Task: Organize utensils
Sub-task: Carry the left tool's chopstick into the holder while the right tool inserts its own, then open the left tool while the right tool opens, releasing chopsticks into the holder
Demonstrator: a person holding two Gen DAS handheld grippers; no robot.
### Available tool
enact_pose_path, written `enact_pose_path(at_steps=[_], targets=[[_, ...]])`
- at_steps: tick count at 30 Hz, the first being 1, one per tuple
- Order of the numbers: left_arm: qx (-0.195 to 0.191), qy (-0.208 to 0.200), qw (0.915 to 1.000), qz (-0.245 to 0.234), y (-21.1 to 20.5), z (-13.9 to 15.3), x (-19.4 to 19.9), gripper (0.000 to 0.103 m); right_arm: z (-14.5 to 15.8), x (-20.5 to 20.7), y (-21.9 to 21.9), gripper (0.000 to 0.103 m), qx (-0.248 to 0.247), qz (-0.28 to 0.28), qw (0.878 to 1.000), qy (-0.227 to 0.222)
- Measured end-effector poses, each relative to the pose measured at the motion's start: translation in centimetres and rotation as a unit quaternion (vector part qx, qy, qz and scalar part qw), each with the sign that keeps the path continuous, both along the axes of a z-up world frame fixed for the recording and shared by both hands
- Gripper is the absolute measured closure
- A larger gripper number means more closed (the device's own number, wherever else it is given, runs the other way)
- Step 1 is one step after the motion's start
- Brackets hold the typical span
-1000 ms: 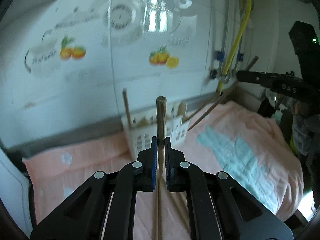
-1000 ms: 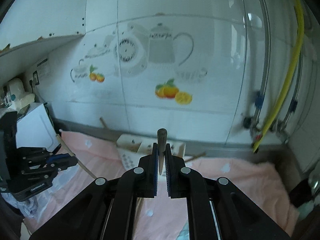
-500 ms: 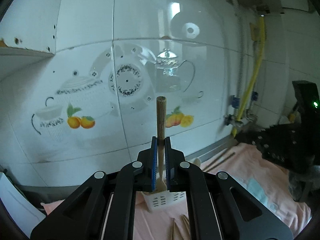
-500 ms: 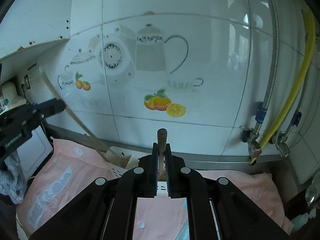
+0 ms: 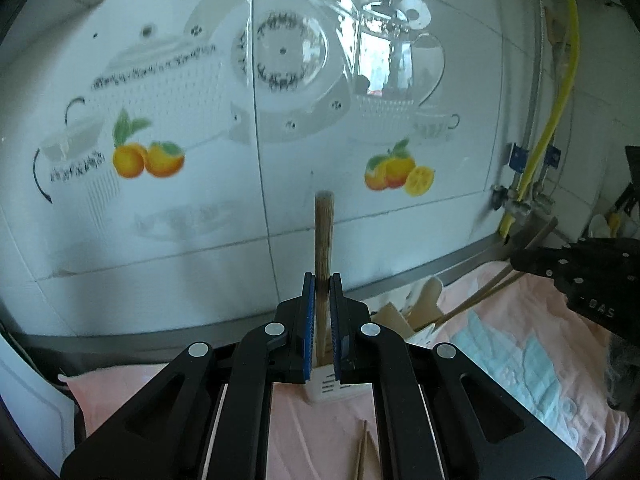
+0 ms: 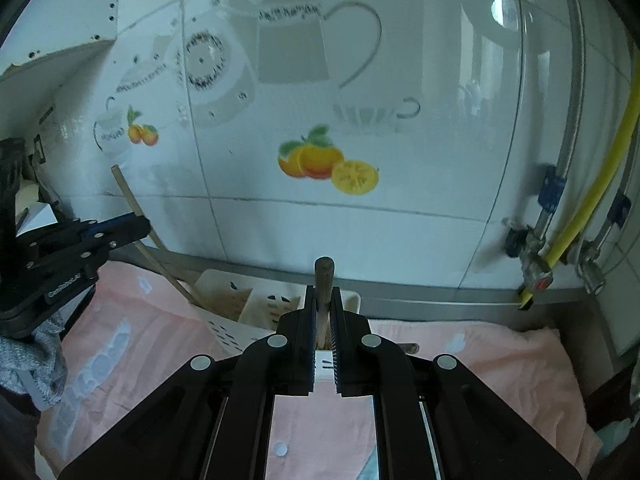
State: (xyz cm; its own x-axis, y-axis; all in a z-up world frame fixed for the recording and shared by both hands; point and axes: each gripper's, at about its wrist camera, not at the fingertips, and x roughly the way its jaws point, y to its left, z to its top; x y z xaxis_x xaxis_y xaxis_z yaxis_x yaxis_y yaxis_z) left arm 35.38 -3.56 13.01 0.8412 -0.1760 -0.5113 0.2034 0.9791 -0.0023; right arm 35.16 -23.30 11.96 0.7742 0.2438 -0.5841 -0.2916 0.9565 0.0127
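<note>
Tiled wall (image 5: 160,240) behind pink towel (image 6: 480,360). Both claws clamped on wooden sticks: left gripper (image 5: 322,320) w/ chopstick (image 5: 323,236), right gripper (image 6: 323,320) w/ utensil handle (image 6: 323,280). Risk: sticks cross near white basket (image 6: 224,300), jam or tip it.

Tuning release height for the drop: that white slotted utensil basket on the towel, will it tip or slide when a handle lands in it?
Probably light: the white basket looks like thin slotted plastic. Tipping seems possible, since long wooden handles already lean out one side. Sliding seems less likely, as it sits on the soft pink towel, though the wall close behind may stop it anyway.
</note>
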Motion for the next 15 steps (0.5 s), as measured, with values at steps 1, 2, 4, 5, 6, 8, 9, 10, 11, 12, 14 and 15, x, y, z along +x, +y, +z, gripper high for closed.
enact_pose_path(at_steps=[1, 2, 4, 5, 6, 8, 9, 10, 11, 12, 14, 15], targets=[[0.0, 0.0, 1.0, 0.001, 0.0, -0.1, 0.0, 0.096, -0.3, 0.2, 0.0, 0.097, 0.0, -0.001, 1.0, 0.003], [0.0, -0.002, 1.0, 0.002, 0.1, -0.2, -0.1, 0.095, -0.7, 0.5, 0.0, 0.096, 0.0, -0.003, 1.0, 0.007], [0.0, -0.003, 1.0, 0.0, 0.1, -0.3, -0.1, 0.095, -1.2, 0.7, 0.0, 0.096, 0.0, -0.004, 1.0, 0.01], [0.001, -0.005, 1.0, -0.001, 0.1, -0.3, -0.2, 0.095, -1.4, 0.9, 0.0, 0.096, 0.002, -0.006, 1.0, 0.012], [0.003, -0.006, 1.0, 0.0, -0.1, -0.2, -0.3, 0.094, -1.6, 1.0, -0.1, 0.096, 0.004, -0.006, 1.0, 0.014], [0.002, -0.008, 1.0, -0.002, -0.1, -0.1, -0.4, 0.091, -1.9, 1.2, -0.1, 0.096, 0.006, -0.009, 1.0, 0.016], [0.002, -0.009, 1.0, -0.002, -0.1, -0.1, -0.6, 0.088, -2.0, 1.2, -0.1, 0.094, 0.008, -0.01, 1.0, 0.014], [0.003, -0.013, 0.9999, -0.001, 0.0, 0.0, -0.8, 0.082, -2.0, 1.2, -0.2, 0.093, 0.009, -0.011, 1.0, 0.012], [0.003, -0.015, 0.9999, -0.002, 0.0, 0.0, -1.1, 0.078, -1.9, 1.2, -0.3, 0.09, 0.01, -0.012, 1.0, 0.012], [0.004, -0.017, 0.9999, -0.002, 0.1, 0.0, -1.4, 0.077, -1.9, 1.1, -0.3, 0.088, 0.012, -0.012, 1.0, 0.011], [0.007, -0.019, 0.9998, -0.002, 0.2, 0.0, -2.0, 0.073, -1.7, 0.8, -0.4, 0.087, 0.01, -0.015, 1.0, 0.005], [0.007, -0.02, 0.9998, -0.001, 0.3, 0.0, -2.5, 0.071, -1.5, 0.5, -0.5, 0.083, 0.009, -0.016, 1.0, 0.0]])
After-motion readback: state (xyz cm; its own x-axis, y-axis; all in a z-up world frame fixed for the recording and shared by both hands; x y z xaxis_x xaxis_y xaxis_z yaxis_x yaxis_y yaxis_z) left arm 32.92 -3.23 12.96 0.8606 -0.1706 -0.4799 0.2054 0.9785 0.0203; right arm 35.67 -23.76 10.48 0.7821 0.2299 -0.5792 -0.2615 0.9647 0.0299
